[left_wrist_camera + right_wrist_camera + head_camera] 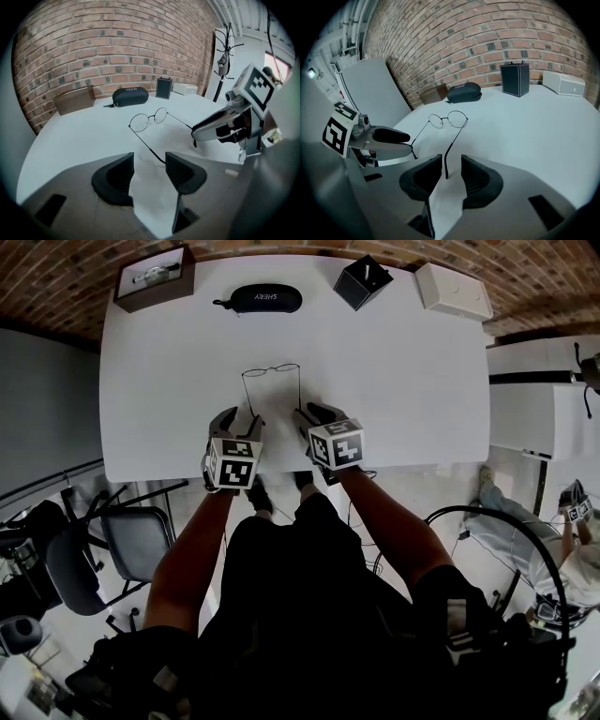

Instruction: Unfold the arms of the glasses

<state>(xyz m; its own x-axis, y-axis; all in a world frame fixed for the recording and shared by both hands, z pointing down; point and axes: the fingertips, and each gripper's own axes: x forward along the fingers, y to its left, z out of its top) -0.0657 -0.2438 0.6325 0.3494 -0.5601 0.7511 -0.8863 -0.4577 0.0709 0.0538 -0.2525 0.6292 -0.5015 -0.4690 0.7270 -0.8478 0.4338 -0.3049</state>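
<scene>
Near the front edge of the table [403,381], the glasses [272,369] lie with arms spread.
My left gripper [240,418] and right gripper [311,411] stand released at the tips; unfolding looks done, so I'd withdraw next.

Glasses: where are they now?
Head view: the glasses lie unfolded mid-table, nearer than the black case, one arm tip at the left hand-held gripper, the other between the open jaws of the right hand-held gripper.

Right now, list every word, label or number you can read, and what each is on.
"SHERY": white print on the black glasses case.
The left gripper and right gripper carry square marker patterns only, no letters.
Black box and white box: no legible print.
</scene>
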